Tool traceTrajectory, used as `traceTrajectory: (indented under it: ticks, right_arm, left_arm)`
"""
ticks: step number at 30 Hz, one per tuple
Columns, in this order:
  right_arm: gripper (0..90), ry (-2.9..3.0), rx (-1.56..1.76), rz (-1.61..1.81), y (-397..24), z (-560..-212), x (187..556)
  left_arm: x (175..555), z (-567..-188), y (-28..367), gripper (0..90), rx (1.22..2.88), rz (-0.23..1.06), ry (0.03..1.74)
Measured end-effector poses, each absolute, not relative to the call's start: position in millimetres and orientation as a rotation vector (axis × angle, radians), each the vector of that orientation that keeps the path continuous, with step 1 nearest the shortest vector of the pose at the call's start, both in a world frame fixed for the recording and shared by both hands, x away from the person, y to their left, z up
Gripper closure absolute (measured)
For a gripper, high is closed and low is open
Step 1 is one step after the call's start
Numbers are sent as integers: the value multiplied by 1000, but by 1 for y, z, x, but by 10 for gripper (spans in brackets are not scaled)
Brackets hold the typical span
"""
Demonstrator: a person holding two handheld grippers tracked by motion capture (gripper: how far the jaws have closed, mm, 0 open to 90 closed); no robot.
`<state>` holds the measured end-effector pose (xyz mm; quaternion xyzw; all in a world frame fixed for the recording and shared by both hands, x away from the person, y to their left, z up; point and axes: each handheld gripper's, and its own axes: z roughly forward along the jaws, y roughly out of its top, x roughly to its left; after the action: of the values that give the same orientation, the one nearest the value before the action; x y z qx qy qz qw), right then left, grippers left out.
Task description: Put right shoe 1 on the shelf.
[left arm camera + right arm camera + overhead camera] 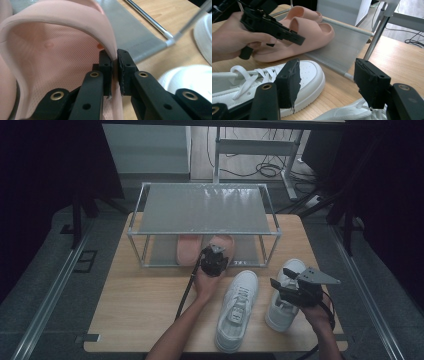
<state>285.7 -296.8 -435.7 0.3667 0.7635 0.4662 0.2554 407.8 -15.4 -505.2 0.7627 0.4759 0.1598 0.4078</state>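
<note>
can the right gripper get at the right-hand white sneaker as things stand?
Probably yes. The right gripper hangs open just over the right-hand white sneaker, with nothing between them. The left gripper is off at the pink slide, out of the way.

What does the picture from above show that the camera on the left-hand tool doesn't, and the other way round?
From above: the whole shoe rack with its bare top shelf, the wooden table, both white sneakers, and the right gripper standing open over one of them.

From the left gripper's camera: the close detail, its black pads pinching the rim of a pink slipper, with the mesh lining inside.

Both share the pink slipper at the rack's lower shelf, the left gripper and some white sneaker.
</note>
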Motion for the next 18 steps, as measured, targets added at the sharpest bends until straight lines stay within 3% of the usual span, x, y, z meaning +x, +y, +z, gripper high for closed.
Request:
traceTrajectory:
  ticks: [13,18]
  right_arm:
    - [389,2085,992,1262,-294,-438,285]
    - [389,2089,990,1262,-293,-438,285]
  left_arm:
    - [432,-511,-30,819,1889,515,1316]
    - [437,-511,-30,788,1895,497,1343]
